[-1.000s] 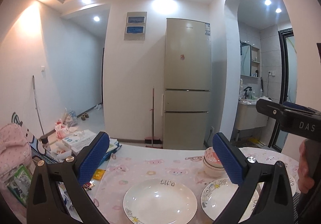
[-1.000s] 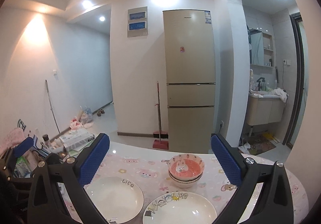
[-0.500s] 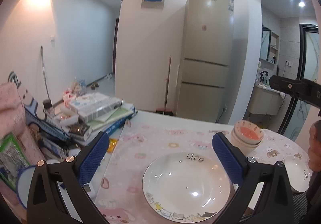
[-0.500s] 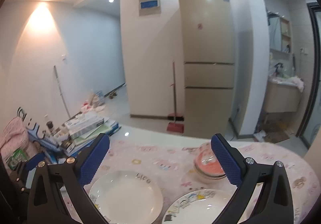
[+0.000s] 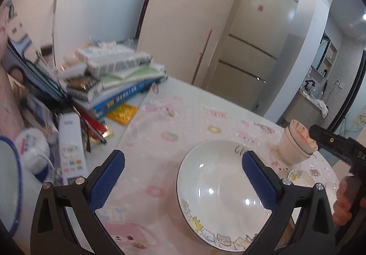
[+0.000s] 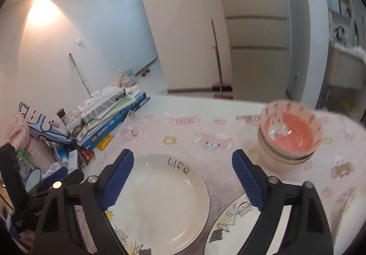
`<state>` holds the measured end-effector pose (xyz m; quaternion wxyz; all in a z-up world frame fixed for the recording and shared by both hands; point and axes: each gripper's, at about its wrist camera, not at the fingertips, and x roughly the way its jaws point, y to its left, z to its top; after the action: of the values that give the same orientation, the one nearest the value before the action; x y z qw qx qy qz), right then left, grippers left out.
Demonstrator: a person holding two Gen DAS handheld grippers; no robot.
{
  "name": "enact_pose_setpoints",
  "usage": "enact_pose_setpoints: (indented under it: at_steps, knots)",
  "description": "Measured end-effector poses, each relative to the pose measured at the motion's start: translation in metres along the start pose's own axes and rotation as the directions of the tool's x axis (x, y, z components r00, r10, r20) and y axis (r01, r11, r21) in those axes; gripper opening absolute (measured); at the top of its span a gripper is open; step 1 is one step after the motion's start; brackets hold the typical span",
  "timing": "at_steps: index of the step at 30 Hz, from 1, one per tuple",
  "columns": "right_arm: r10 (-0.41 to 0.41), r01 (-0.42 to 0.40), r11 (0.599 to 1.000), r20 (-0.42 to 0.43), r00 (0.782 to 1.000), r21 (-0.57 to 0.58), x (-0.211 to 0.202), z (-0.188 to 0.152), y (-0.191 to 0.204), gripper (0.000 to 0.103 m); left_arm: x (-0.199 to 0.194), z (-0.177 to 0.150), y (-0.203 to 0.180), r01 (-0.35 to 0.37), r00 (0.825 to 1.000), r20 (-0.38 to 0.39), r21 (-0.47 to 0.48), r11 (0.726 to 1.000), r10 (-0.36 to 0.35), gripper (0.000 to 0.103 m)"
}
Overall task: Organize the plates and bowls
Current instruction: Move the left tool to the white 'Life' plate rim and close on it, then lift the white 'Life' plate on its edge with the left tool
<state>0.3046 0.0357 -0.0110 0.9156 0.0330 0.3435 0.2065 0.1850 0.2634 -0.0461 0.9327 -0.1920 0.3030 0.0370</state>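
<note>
Hovering over the pink cartoon-print tablecloth, the left gripper spreads its blue pads wide with nothing between them; the deep white plate lettered "Life" lies below and to the right, its near rim passing under the right-hand pad. The right gripper is equally wide apart and empty, and the same plate sits on the cloth between and under its fingers. A stack of pink-lined bowls stands beyond the right-hand finger, apart from it. A second plate with cartoon drawings lies just right of the first, largely covered by the gripper's black frame and cut by the bottom edge. At the far right a third pale rim is too blurred to identify. In the left wrist view the bowl stack is partly screened by the other gripper's black body, held in a hand. The plates are glossy and round, the pads cross-hatched. Books and boxes crowd the table's left end.
</note>
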Motion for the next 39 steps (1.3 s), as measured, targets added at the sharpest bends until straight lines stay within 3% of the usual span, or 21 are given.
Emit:
enact_pose_setpoints:
  at_steps: [2,6,11,15,19,23,29,32,36,39]
  knots:
    - [0.035,-0.033,0.999,-0.049,0.998,0.033,0.013,-0.003,-0.01,0.074,0.01,-0.004,0.007,0.025,0.998,-0.049,-0.037,0.999,-0.026,0.099]
    - [0.083,-0.073,0.992,-0.111,0.99,0.099,0.034,-0.01,-0.026,0.069,0.028,-0.011,0.018,0.08,0.985,-0.145,-0.125,0.989,-0.098,0.085]
    - [0.137,-0.098,0.976,-0.2,0.97,0.193,0.054,-0.02,-0.046,0.068,0.037,-0.019,0.012,0.069,0.978,-0.191,-0.101,0.993,-0.087,0.078]
    - [0.182,-0.116,0.962,-0.264,0.947,0.247,0.068,-0.027,-0.054,0.064,0.043,-0.022,0.012,0.055,0.973,-0.217,-0.101,0.993,-0.076,0.061]
    - [0.154,-0.101,0.975,-0.276,0.949,0.198,0.076,-0.032,-0.051,0.061,0.051,-0.026,0.02,-0.012,0.965,-0.262,-0.126,0.992,-0.022,0.049]
    - [0.117,-0.075,0.985,-0.29,0.95,0.153,0.085,-0.035,-0.047,0.043,0.052,-0.027,0.026,0.007,0.961,-0.272,-0.153,0.988,-0.049,0.039]
    - [0.174,-0.118,0.976,-0.333,0.927,0.182,0.098,-0.043,-0.05,0.035,0.055,-0.031,0.021,0.04,0.95,-0.3,-0.153,0.987,-0.085,0.021]
    - [0.155,-0.103,0.981,-0.34,0.928,0.166,0.101,-0.045,-0.049,0.028,0.055,-0.031,0.019,0.055,0.949,-0.301,-0.149,0.987,-0.098,0.011]
    - [0.107,-0.071,0.99,-0.335,0.936,0.118,0.103,-0.047,-0.046,0.015,0.056,-0.033,0.012,0.051,0.949,-0.305,-0.115,0.992,-0.084,0.01]
    - [0.089,-0.059,0.993,-0.323,0.942,0.102,0.102,-0.047,-0.047,0.014,0.055,-0.033,0.011,0.053,0.949,-0.303,-0.118,0.992,-0.086,0.01]
